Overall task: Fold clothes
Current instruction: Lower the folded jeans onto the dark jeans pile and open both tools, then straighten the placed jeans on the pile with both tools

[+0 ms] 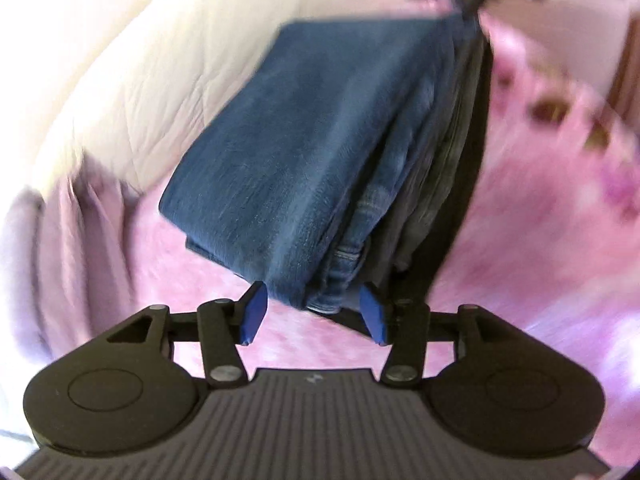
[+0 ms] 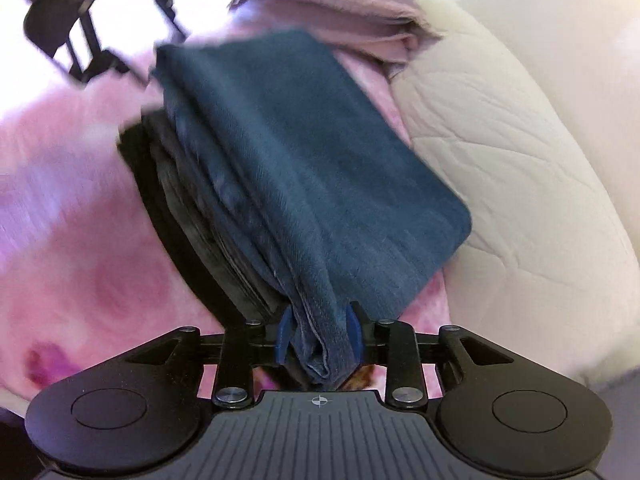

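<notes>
A folded pair of blue jeans (image 1: 320, 152) lies on top of a stack of dark folded clothes (image 1: 448, 184) on a pink bed cover. My left gripper (image 1: 316, 314) is open, its blue pads (image 1: 254, 312) on either side of the jeans' near folded edge. In the right wrist view the same jeans (image 2: 312, 184) rest over the dark stack (image 2: 188, 224). My right gripper (image 2: 319, 338) is shut on the jeans' edge, which bunches between its blue pads (image 2: 285, 336).
A pink patterned bed cover (image 1: 540, 220) lies under the stack. A cream quilted cushion (image 2: 500, 152) is beside it. A mauve folded garment (image 2: 340, 12) lies at the far end. The left gripper's black body (image 2: 80, 20) shows at the top left.
</notes>
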`<state>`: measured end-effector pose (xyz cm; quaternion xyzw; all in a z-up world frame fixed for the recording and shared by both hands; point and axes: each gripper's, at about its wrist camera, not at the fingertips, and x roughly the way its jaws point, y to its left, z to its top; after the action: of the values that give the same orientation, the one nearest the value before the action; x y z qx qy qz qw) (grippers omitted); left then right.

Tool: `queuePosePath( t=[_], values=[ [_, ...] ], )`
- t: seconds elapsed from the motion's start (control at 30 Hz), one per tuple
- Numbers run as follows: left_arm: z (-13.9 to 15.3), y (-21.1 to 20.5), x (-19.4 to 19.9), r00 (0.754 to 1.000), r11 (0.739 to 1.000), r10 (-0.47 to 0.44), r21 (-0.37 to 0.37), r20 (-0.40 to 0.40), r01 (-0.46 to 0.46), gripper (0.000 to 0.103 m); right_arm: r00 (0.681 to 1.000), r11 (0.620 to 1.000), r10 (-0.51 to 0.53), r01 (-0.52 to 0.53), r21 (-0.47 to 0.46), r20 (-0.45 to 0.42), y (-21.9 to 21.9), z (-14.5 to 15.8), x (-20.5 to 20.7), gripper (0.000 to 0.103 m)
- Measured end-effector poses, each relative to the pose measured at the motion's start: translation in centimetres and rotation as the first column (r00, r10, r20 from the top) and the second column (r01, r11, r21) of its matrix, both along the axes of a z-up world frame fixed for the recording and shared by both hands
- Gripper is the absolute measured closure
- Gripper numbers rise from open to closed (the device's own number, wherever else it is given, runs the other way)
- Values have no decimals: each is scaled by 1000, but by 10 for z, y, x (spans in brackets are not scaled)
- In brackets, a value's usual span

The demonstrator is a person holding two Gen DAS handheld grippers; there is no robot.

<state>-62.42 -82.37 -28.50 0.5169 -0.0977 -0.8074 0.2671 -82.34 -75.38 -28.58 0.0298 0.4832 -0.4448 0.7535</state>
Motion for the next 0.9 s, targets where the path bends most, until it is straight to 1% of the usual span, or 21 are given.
queuePosePath(
  t=[0.03,0.1,0.13,0.2,0.27,0.3,0.33,0.37,0.4,0.43,0.5,0.53,0.57,0.63,0.67,0.7,0.77,0.83,0.9],
  values=[
    [10,-4,6,999,1000,21,9,-43,-21,55,1000,1000,-5,5,3,17,1,5,-2,72],
    [27,-18,5,991,997,73,0,-114,-73,55,998,1000,-30,30,-3,50,-27,5,-5,72],
    [30,-21,3,984,994,103,-9,-143,-106,56,997,999,-43,43,-6,67,-42,5,-6,71],
    [35,-48,-8,971,988,154,-3,-183,-158,57,993,997,-68,70,-12,101,-72,4,-9,71],
    [32,-79,-20,958,982,191,24,-213,-190,59,987,995,-93,96,-17,135,-101,3,-11,71],
    [28,-96,-28,953,978,208,48,-219,-203,62,983,994,-106,110,-18,151,-116,3,-13,71],
    [22,-113,-33,949,973,230,74,-215,-219,70,979,992,-118,123,-20,168,-131,3,-14,71],
    [10,-126,-37,949,967,251,102,-191,-235,76,974,990,-130,136,-22,185,-146,2,-15,71],
    [-3,-138,-41,949,959,271,129,-162,-252,77,969,989,-142,149,-23,202,-161,2,-17,71],
    [-13,-151,-43,949,955,278,147,-145,-258,76,971,989,-145,148,0,191,-175,-8,-18,71],
    [-30,-160,-48,955,958,269,133,-128,-253,75,976,989,-148,141,53,162,-205,-30,-19,71],
    [-34,-162,-50,954,960,269,120,-129,-254,75,975,987,-147,132,96,166,-217,-43,-22,71],
    [-37,-164,-51,954,960,271,109,-130,-258,75,973,985,-150,131,112,178,-223,-47,-26,71],
    [-37,-165,-48,945,951,298,121,-135,-283,75,966,982,-156,130,136,205,-232,-52,-33,71],
    [-37,-165,-48,943,950,302,128,-137,-285,75,962,978,-176,147,149,209,-234,-47,-35,71],
    [-36,-166,-48,943,949,303,135,-138,-285,75,957,977,-191,164,135,218,-227,-41,-34,71],
    [-39,-163,-46,951,956,280,130,-133,-263,75,946,975,-218,199,102,239,-212,-29,-31,71],
    [-37,-162,-43,953,959,268,133,-142,-250,75,940,975,-216,194,104,265,-187,-15,-31,71],
    [-24,-150,-34,948,958,274,137,-160,-253,75,932,976,-212,188,109,292,-160,-2,-30,71]
  ],
)
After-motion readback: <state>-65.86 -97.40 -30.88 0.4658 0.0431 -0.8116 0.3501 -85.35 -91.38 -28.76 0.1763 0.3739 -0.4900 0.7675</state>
